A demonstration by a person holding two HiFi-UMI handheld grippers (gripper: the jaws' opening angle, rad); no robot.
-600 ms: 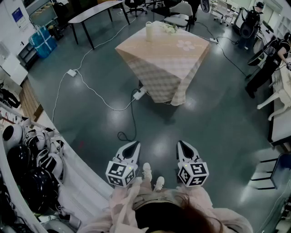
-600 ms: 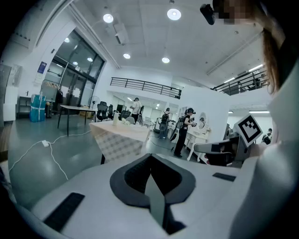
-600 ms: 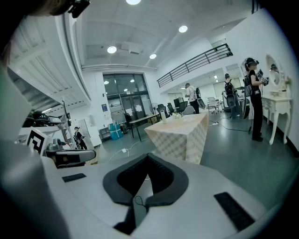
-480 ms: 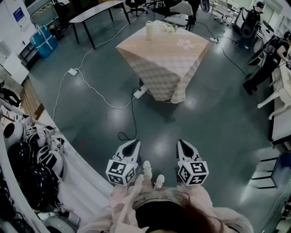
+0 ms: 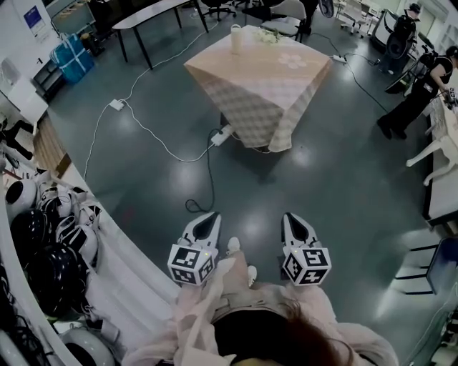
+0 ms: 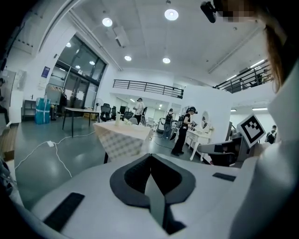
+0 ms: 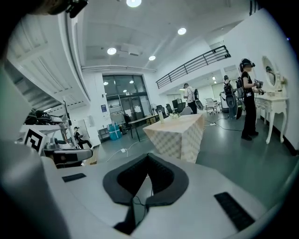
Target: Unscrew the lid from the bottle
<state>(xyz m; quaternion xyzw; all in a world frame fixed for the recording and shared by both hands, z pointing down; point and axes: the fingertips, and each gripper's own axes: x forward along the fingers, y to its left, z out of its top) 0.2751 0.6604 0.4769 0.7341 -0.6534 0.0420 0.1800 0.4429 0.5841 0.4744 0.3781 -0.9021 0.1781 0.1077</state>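
Observation:
A pale bottle (image 5: pixel 236 39) stands on the far corner of a table with a checked cloth (image 5: pixel 261 78), several steps ahead across the floor. Flowers (image 5: pixel 268 36) lie beside it. Both grippers are held low in front of the person's body, far from the table. The left gripper (image 5: pixel 208 221) is shut with nothing in it, and so is the right gripper (image 5: pixel 291 219). In the left gripper view the closed jaws (image 6: pixel 150 157) point toward the table (image 6: pixel 124 135). The right gripper view shows its closed jaws (image 7: pixel 147 157) below the table (image 7: pixel 180 133) and bottle (image 7: pixel 160 115).
Cables and a power strip (image 5: pixel 220 136) trail over the dark floor between me and the table. Helmets (image 5: pixel 43 243) crowd a white shelf at the left. A black table (image 5: pixel 150 14) and blue bin (image 5: pixel 68 53) stand behind. A person (image 5: pixel 422 86) and white furniture (image 5: pixel 444 143) are at the right.
The head view has shifted a little and the person's feet have moved in a step. Both grippers stay shut and side by side.

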